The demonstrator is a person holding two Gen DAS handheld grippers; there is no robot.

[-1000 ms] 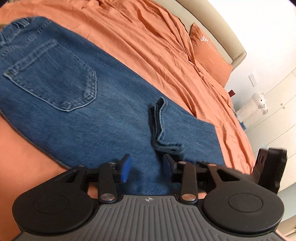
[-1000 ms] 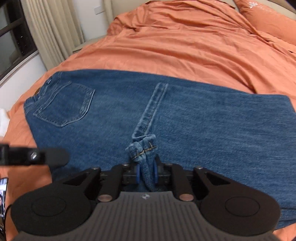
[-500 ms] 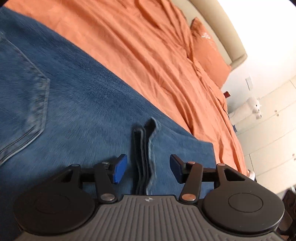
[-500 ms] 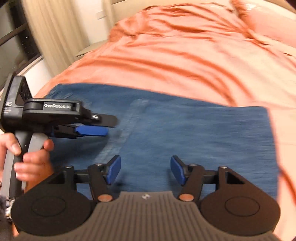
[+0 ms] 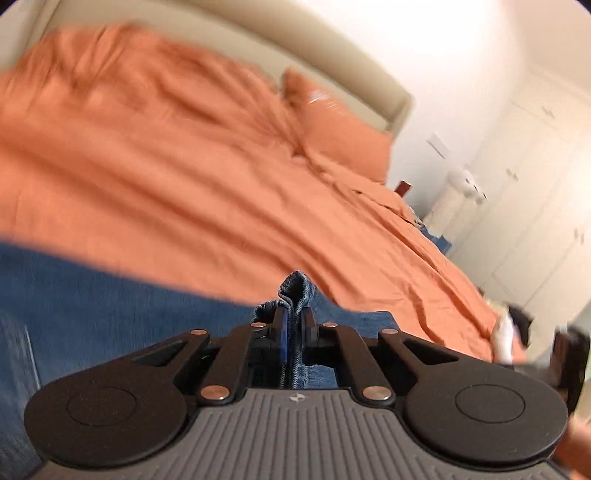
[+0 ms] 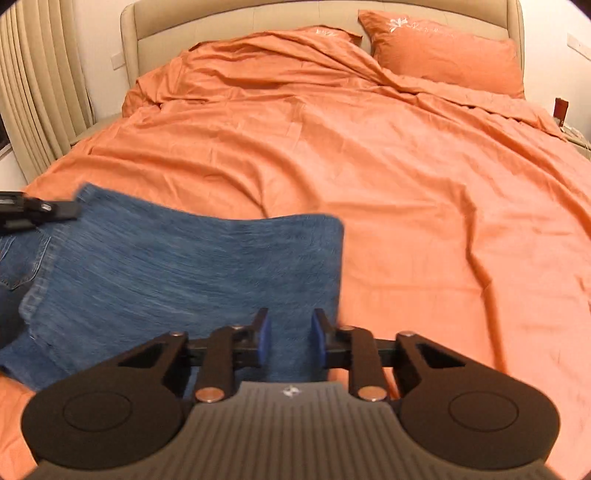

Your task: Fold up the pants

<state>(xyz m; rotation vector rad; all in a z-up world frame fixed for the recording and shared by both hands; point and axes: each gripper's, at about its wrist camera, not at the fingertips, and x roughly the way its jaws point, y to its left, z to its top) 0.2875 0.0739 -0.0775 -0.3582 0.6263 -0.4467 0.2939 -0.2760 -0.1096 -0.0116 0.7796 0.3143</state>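
The folded blue denim pants (image 6: 184, 273) lie on the orange bed sheet (image 6: 369, 166) at the near edge of the bed, their long axis running across the right wrist view: the back-pocket end at the left, the folded edge at the right.

The left claw (image 5: 293, 325) is clamped tight on a bunched hem of the denim, which sticks up above the pads. A second ago this claw stood open and empty just short of the hem lying flat on the leg; half a second ago the hem was between its spread pads.

The right claw (image 6: 290, 341) is narrow and closing, its pads over the denim near the folded edge; I cannot tell that they grip anything. A second ago it held a hem, then let go and opened wide.

Two orange pillows (image 6: 443, 55) rest against the beige headboard (image 6: 240, 18). Pleated curtains (image 6: 37, 92) hang at the left. A white plush toy (image 5: 465, 184) stands beside white wardrobe doors (image 5: 535, 203). Nothing blocks either claw.
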